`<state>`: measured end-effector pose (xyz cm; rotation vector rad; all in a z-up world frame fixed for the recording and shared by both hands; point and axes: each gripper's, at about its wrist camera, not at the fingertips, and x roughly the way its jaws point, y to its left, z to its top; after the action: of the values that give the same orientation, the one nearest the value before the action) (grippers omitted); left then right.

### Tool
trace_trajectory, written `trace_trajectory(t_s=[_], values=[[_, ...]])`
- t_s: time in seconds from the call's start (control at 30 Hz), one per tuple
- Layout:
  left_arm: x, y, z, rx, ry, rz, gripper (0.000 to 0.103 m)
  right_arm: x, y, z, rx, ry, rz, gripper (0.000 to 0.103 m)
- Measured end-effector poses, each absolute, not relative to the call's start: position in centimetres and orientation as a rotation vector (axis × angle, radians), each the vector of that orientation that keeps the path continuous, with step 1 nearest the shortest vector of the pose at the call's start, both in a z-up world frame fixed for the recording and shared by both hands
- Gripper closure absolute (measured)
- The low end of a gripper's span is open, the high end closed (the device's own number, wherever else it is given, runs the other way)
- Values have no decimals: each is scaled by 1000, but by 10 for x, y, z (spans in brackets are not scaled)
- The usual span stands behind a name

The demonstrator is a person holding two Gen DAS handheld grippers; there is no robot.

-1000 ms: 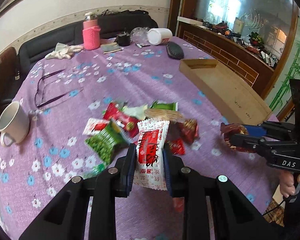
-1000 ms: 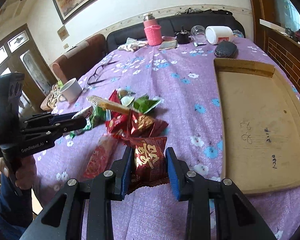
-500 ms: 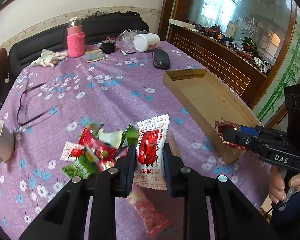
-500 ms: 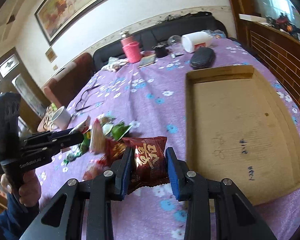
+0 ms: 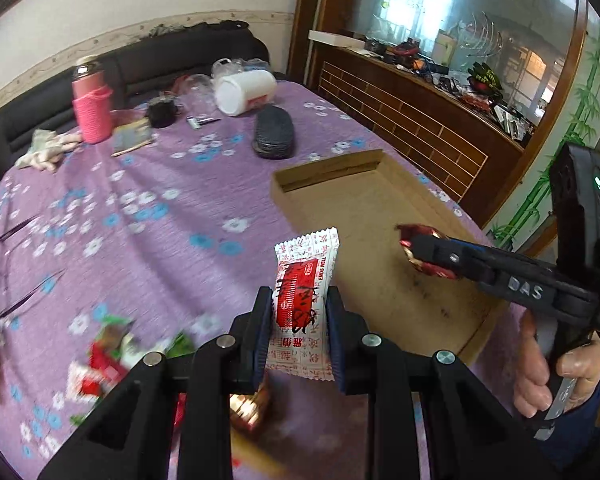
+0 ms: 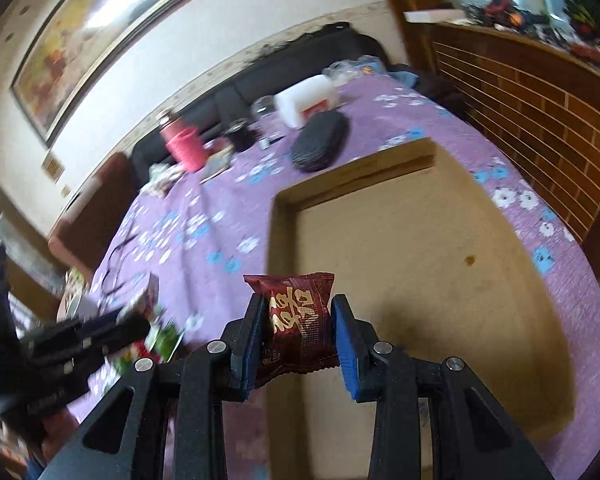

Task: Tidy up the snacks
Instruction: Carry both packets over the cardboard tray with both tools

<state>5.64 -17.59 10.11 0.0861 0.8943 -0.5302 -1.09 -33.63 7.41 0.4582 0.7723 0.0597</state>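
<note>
Left gripper (image 5: 298,334): fingers (image 5: 260,334) clamped on a white-and-red packet (image 5: 305,304), packet upright and clear of the desk (image 5: 148,216), above its near part, just short of the tray's near left edge. Right gripper (image 6: 298,338): fingers (image 6: 345,342) clamped on a dark red packet (image 6: 298,322), lifted over the near left corner of the cardboard tray (image 6: 420,248). Same gripper seen from the left camera (image 5: 414,249), reaching in from the right over the tray (image 5: 364,216), a hand (image 5: 556,372) on its grip. Tray flat along the desk's right edge, bare inside. Remaining snacks (image 5: 112,352) heaped by the near left edge, blurred. At the far edge: pink bottle (image 5: 90,108), white tub (image 5: 246,90) on its side, dark case (image 5: 273,136) just off the tray's far end. Glasses (image 5: 16,264) toward the left edge.
</note>
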Motion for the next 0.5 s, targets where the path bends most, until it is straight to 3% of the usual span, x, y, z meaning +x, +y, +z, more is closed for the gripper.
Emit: trace_trajectory(t_s=[0.5], values=[[135, -277, 52, 93, 982, -523, 78, 77, -388, 37, 522, 864, -129, 68]])
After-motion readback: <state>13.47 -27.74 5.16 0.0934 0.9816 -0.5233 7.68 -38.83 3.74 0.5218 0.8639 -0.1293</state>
